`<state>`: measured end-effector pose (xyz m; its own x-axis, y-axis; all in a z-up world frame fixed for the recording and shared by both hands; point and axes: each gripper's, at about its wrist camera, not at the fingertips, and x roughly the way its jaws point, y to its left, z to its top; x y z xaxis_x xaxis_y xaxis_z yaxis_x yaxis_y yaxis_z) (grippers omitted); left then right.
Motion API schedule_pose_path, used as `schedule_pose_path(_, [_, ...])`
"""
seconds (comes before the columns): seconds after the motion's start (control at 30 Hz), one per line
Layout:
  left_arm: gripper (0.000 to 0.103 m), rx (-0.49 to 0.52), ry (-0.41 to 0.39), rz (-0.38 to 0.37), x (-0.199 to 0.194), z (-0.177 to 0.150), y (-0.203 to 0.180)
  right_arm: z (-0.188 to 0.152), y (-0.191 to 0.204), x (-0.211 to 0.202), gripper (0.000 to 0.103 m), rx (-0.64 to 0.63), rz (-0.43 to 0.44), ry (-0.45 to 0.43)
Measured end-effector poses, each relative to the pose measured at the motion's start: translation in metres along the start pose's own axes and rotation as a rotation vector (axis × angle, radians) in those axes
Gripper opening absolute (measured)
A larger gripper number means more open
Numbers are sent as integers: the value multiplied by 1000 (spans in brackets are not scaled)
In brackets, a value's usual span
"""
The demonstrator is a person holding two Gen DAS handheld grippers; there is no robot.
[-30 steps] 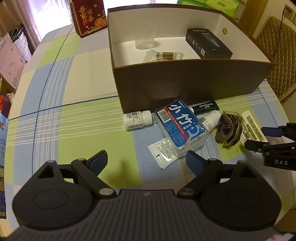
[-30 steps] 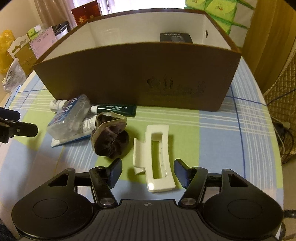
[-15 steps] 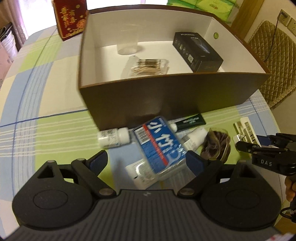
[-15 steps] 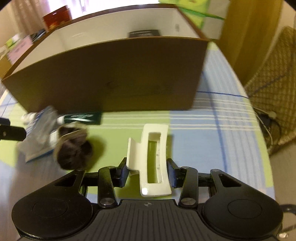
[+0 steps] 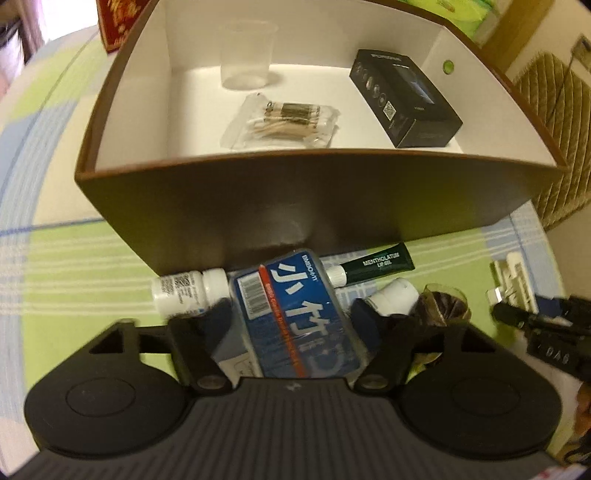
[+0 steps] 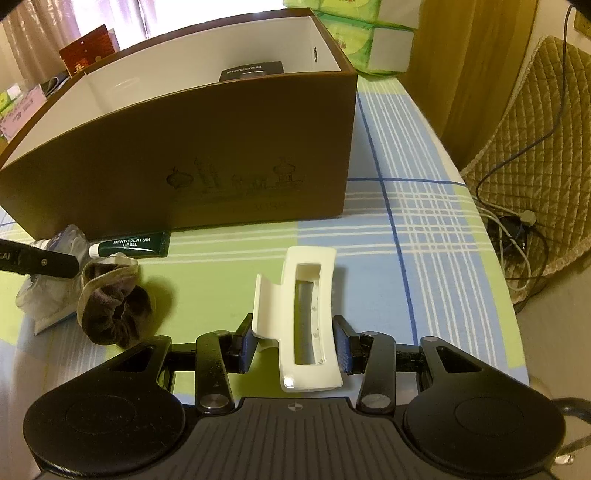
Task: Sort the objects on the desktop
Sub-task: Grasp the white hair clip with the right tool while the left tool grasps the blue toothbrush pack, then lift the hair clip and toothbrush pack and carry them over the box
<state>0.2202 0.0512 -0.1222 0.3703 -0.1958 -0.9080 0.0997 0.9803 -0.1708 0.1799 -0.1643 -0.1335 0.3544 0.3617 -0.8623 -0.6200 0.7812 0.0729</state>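
My left gripper (image 5: pixel 293 325) is shut on a blue tissue pack (image 5: pixel 295 317), its pads pressed on both sides. A white bottle (image 5: pixel 188 291), a green lip gel tube (image 5: pixel 373 264), a white tube (image 5: pixel 395 299) and a brown scrunchie (image 5: pixel 443 302) lie around it in front of the brown box (image 5: pixel 295 206). My right gripper (image 6: pixel 293 345) is shut on a white hair claw clip (image 6: pixel 306 317), which looks lifted slightly off the tablecloth. The scrunchie (image 6: pixel 114 314) and lip gel tube (image 6: pixel 133 245) lie to its left.
The box holds a clear cup (image 5: pixel 247 51), a bag of cotton swabs (image 5: pixel 284 122) and a black carton (image 5: pixel 402 96). A red box (image 5: pixel 114 22) stands behind it. Green tissue packs (image 6: pixel 354 33) sit at the table's far corner. A chair (image 6: pixel 535 155) and cables are at right.
My left gripper moved forward over the tissue pack and closed on it. My right gripper closed on the hair clip and raised it a little.
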Motion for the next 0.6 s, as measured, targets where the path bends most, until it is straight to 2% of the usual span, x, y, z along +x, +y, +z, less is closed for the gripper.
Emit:
schedule_pose_path(0.13, [53,16,-17,7,-4,-3,1,0,0,-1,40,-8,3,2])
schedule_pose_path(0.3, [53,61,-34,14,-20,-16,8,-2,-1,-2,40,-16,6,8])
schedule_pose_path(0.47, [53,129,-41,90,-41,-42,22,-7,-1,-4,40,-25,13,11])
schedule_pose_path(0.6, [53,108,-1,152,-46,-66,45,-11,0,-7,40,-32,16,12])
